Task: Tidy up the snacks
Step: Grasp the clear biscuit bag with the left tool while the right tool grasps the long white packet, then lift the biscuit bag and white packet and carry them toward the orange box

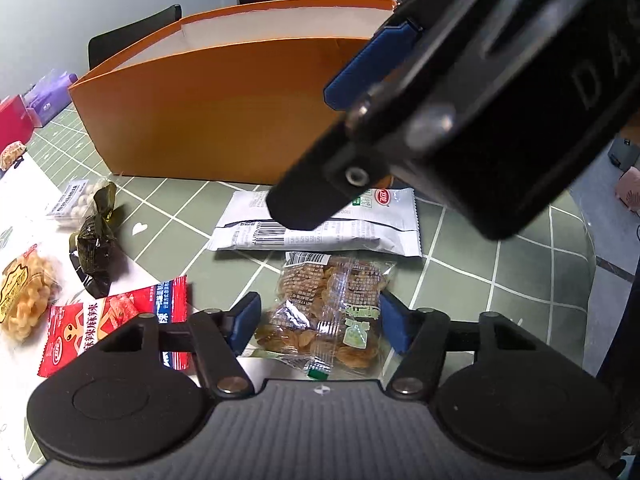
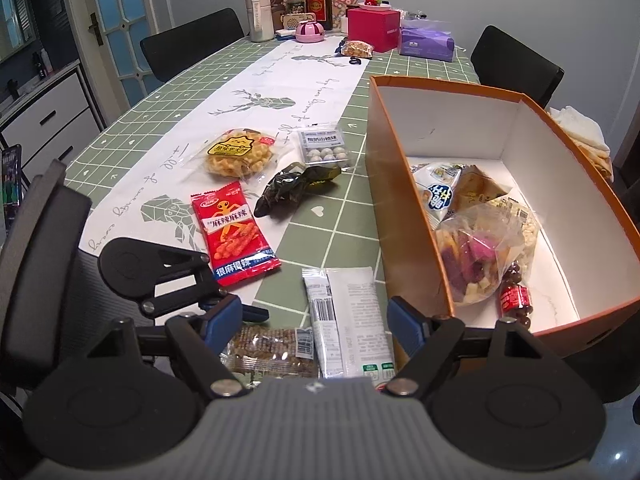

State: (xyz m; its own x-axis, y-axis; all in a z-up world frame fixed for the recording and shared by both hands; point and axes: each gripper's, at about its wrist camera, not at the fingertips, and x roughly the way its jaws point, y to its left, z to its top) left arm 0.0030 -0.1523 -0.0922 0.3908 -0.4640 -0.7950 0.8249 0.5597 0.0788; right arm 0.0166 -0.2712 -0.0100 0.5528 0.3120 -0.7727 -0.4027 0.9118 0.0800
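Observation:
My left gripper [image 1: 318,326] is open, its blue pads either side of a clear bag of brown chips [image 1: 328,312] lying on the table. My right gripper [image 2: 316,324] is open above a white snack packet [image 2: 352,320], which also shows in the left wrist view [image 1: 320,228]. The chip bag shows beside it [image 2: 272,350]. The orange box [image 2: 408,216] stands to the right and holds several snack bags [image 2: 480,248]. A red spicy-snack packet [image 2: 232,236], a dark green wrapped snack [image 2: 292,190], a yellow twist-cracker bag [image 2: 240,152] and a tray of white balls [image 2: 324,148] lie on the table.
The orange box wall [image 1: 224,120] stands just beyond the snacks. At the table's far end are bottles [image 2: 318,0], a pink box [image 2: 374,28] and a purple tissue pack [image 2: 426,42]. Black chairs [image 2: 192,42] stand along both sides.

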